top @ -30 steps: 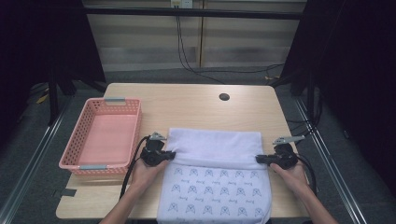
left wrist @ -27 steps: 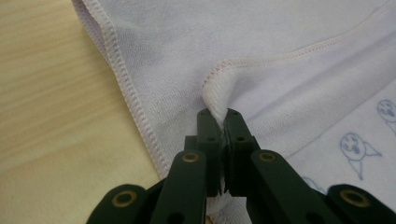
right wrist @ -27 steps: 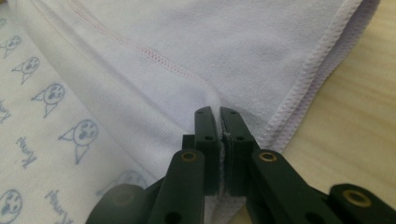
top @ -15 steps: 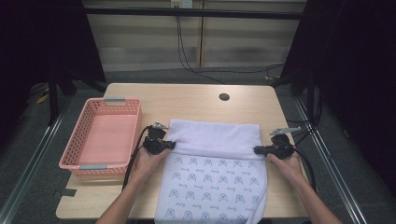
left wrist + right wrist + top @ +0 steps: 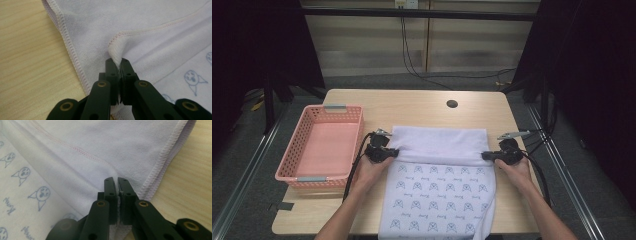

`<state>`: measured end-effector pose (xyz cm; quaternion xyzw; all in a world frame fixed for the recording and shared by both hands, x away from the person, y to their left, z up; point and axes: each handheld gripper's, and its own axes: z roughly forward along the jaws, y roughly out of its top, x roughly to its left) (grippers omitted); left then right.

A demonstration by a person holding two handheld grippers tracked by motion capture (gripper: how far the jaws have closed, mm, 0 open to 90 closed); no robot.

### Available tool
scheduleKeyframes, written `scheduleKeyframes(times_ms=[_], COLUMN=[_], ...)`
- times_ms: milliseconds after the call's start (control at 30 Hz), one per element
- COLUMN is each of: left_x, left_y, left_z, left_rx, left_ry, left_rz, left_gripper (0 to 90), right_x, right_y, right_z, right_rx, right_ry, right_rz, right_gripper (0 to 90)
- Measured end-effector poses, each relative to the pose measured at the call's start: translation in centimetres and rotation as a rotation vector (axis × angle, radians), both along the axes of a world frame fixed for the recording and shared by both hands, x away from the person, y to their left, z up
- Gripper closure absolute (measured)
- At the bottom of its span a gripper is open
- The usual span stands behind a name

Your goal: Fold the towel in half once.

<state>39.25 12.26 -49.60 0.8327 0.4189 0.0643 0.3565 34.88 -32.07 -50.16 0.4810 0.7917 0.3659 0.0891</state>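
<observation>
Left claw and right claw each pinch a side of the towel's turned-over edge. Since a second ago both have drawn toward the frame's bottom, widening the plain band; fold appears under way. Towel lies centre on the wooden table, hanging over its near edge. Pink basket at left; dark room, cables behind.

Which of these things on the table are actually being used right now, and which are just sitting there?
In use:
- printed towel, its far part folded back
- left gripper, clamped on the towel's edge
- right gripper, clamped on the opposite edge

Lying about:
- pink basket, left of the towel, nothing in it
</observation>
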Motion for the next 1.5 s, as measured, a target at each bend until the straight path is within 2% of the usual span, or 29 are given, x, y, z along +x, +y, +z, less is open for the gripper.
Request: scheduleKeyframes(times_ms=[100, 133, 200, 300, 367, 533, 833, 933, 1133, 1167, 1233, 1267, 1433, 1500], left_x=[-0.3, -0.6, -0.9, -0.6, -0.4, 0.5, 1.9, 2.2, 2.8, 3.0, 3.5, 3.8, 5.5, 6.1], left_y=[0.1, 0.1, 0.3, 0.4, 0.3, 0.5, 0.3, 0.2, -0.5, -0.4, -0.6, -0.9, -1.2, -1.2], left_z=[0.1, 0.2, 0.2, 0.2, 0.2, 0.1, 0.1, 0.1, -0.2, -0.1, -0.1, -0.2, -0.2, -0.2], left_rx=[0.007, 0.022, 0.019, 0.014, 0.023, 0.010, 0.026, 0.021, -0.015, 0.002, 0.003, -0.009, -0.011, -0.007], left_ry=[0.003, -0.005, -0.007, 0.004, 0.001, 0.004, -0.003, -0.004, -0.007, -0.005, -0.002, 0.000, 0.001, 0.004], left_rz=[0.011, -0.003, -0.007, -0.003, 0.002, 0.017, 0.031, 0.041, 0.060, 0.042, 0.035, 0.046, 0.062, 0.063], left_gripper=[87.4, 87.4, 87.4, 87.5, 87.5, 87.5, 87.4, 87.4, 87.4, 87.4, 87.4, 87.4, 87.4, 87.4], right_x=[0.1, 0.0, -0.2, 0.2, 0.6, 1.7, 3.4, 3.9, 4.6, 4.6, 4.9, 5.1, 6.4, 6.8], right_y=[0.1, 0.2, 0.4, 0.3, 0.4, 0.7, 0.7, 0.5, -0.1, -0.2, -0.4, -0.5, -0.6, -0.7], right_z=[0.0, 0.0, 0.1, 0.1, 0.1, 0.1, 0.1, 0.1, 0.1, 0.1, 0.1, 0.1, 0.0, -0.1], right_rx=[-0.005, -0.009, -0.027, -0.015, -0.024, -0.023, -0.023, -0.023, -0.023, -0.023, -0.034, -0.038, -0.037, -0.016], right_ry=[0.000, -0.006, -0.011, -0.002, -0.001, -0.002, 0.005, 0.006, 0.006, 0.010, 0.006, 0.008, -0.002, -0.006], right_rz=[-0.001, -0.004, -0.001, 0.003, 0.002, -0.004, -0.018, -0.025, -0.040, -0.047, -0.049, -0.054, -0.100, -0.109], right_gripper=[86.5, 86.5, 86.6, 86.5, 86.5, 86.5, 86.5, 86.5, 86.5, 86.5, 86.5, 86.5, 86.5, 86.5])
